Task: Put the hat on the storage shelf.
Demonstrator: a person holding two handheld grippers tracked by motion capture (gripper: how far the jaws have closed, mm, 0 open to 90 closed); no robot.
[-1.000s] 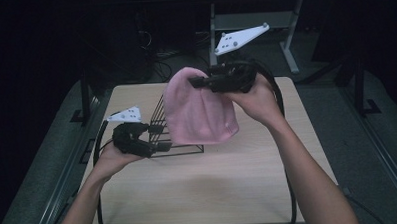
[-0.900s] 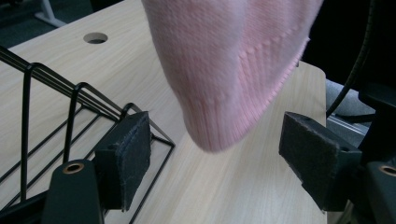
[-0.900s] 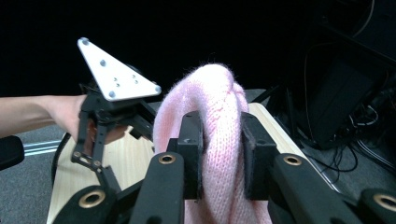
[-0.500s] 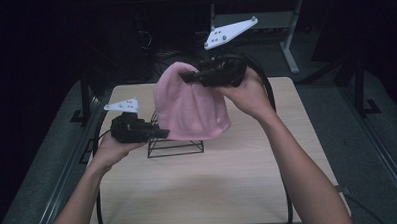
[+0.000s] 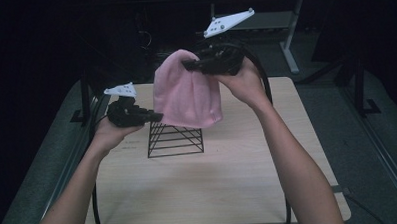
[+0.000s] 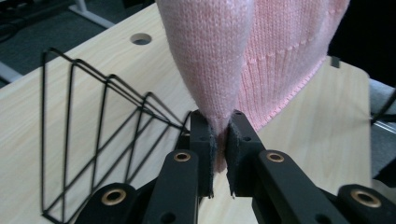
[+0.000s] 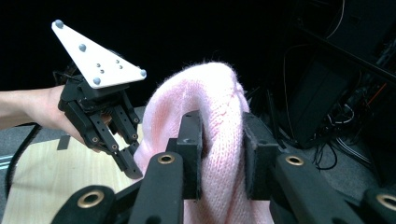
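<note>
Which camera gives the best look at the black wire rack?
The high view: the wire rack stands whole on the table, partly behind the pink beanie. The left gripper view shows one side close up, cropped.

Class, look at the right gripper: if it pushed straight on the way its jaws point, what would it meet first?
The pink knit hat, already pinched in the right gripper. Beyond it, probably the left gripper, though depth is unclear.

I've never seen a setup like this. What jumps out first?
A pink knit hat hangs in the air above the wooden table, pinched at its top by the right gripper and at its lower edge by the left gripper. Just below it stands a black wire rack.
</note>
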